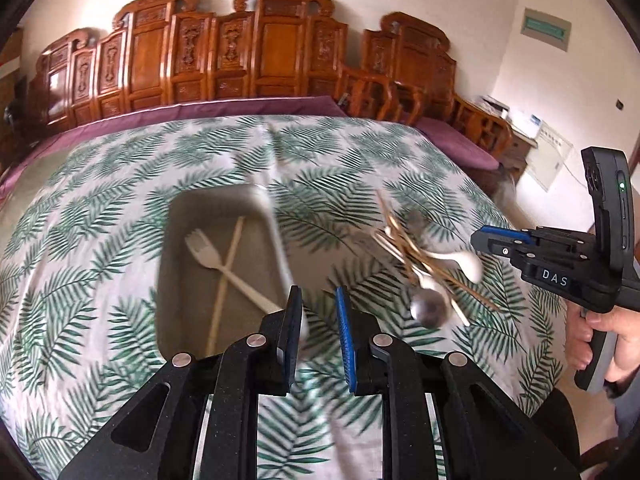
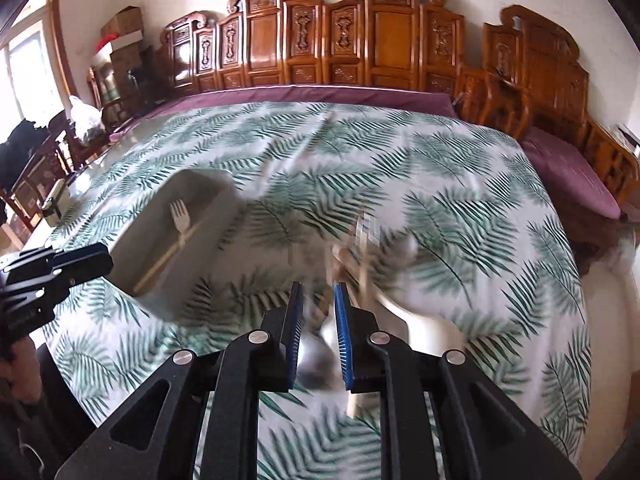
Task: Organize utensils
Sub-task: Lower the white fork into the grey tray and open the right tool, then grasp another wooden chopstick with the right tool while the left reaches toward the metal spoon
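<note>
A grey rectangular tray point(image 1: 176, 280) sits on the leaf-print cloth; in it lie a white plastic fork point(image 1: 224, 264) and a pale chopstick point(image 1: 226, 276), crossed. The tray also shows in the right wrist view point(image 2: 208, 192). To its right lies a heap of utensils point(image 1: 424, 264): a metal spoon point(image 1: 430, 310), white spoons and several chopsticks. My left gripper point(image 1: 318, 300) is open and empty, above the cloth between tray and heap. My right gripper point(image 2: 316, 300) is open, low over the heap, with the metal spoon point(image 2: 320, 356) beneath its jaws; it also shows in the left wrist view point(image 1: 486, 240).
The table point(image 2: 440, 160) carries a green leaf-print cloth over a purple one. Carved wooden chairs point(image 1: 280, 52) line the far side, and more stand at the right point(image 2: 560, 92). Boxes and bags point(image 2: 120, 44) are stacked at the far left.
</note>
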